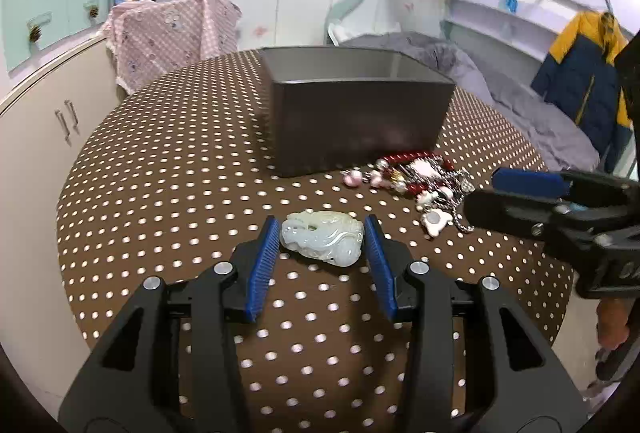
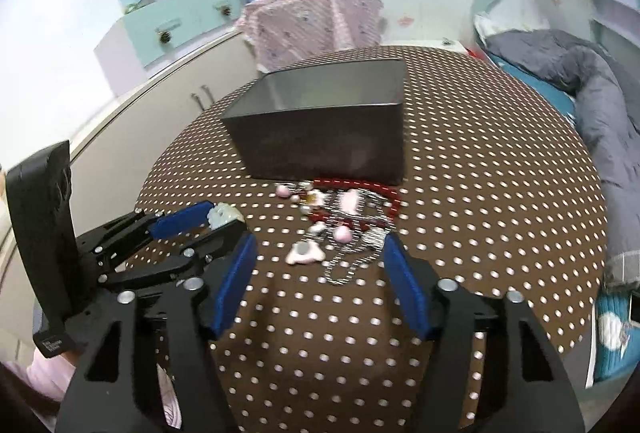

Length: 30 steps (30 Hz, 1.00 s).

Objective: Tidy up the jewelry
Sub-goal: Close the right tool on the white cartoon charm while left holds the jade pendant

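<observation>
A pale green carved jade pendant [image 1: 322,239] lies on the brown polka-dot tablecloth [image 1: 180,173], and my left gripper [image 1: 321,221] is shut on it, blue pads against both its sides. From the right wrist, the left gripper [image 2: 224,217] shows at left with the pendant [image 2: 222,213] at its tips. A tangled jewelry pile [image 2: 344,209] of red beads, pink charms and a silver chain [image 2: 344,269] lies before a dark grey open box [image 2: 320,141]. My right gripper [image 2: 320,239] is open, its pads apart on either side of the pile's near end.
The box [image 1: 360,121] stands mid-table behind the jewelry pile [image 1: 420,177]. The right gripper [image 1: 480,193] reaches in from the right. A pink dotted cloth [image 1: 172,29] hangs behind the table, a cream cabinet [image 1: 48,113] stands left, a grey-covered bed [image 1: 520,105] right.
</observation>
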Each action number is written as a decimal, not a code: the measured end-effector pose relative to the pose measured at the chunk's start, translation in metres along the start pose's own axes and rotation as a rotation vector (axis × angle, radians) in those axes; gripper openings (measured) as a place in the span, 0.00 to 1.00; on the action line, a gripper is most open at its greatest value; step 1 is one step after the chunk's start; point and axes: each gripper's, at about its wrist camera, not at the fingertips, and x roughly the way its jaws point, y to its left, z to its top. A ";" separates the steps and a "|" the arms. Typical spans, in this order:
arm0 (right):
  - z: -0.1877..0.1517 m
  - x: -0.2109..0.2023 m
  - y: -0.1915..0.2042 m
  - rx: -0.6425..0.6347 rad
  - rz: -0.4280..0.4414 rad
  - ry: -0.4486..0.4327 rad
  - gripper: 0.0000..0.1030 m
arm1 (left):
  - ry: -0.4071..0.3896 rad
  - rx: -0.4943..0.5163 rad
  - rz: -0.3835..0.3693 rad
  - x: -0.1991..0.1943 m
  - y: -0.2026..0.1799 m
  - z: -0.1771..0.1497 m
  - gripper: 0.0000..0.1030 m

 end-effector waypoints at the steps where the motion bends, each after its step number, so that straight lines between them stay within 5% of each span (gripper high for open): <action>1: 0.000 0.004 0.003 -0.006 0.013 0.010 0.50 | -0.002 -0.012 -0.003 -0.001 0.004 -0.002 0.42; 10: -0.002 0.020 0.021 -0.056 0.035 0.043 0.40 | -0.006 -0.036 -0.023 -0.004 0.008 -0.011 0.42; 15: -0.004 0.030 0.020 -0.078 -0.037 0.053 0.34 | -0.010 -0.031 -0.031 -0.004 0.004 -0.011 0.42; 18: -0.006 0.032 0.020 -0.107 -0.074 0.041 0.22 | -0.013 -0.038 -0.033 -0.003 0.005 -0.011 0.42; 30: -0.004 0.027 0.018 -0.096 -0.059 0.026 0.22 | -0.020 -0.058 -0.037 -0.004 0.006 -0.011 0.42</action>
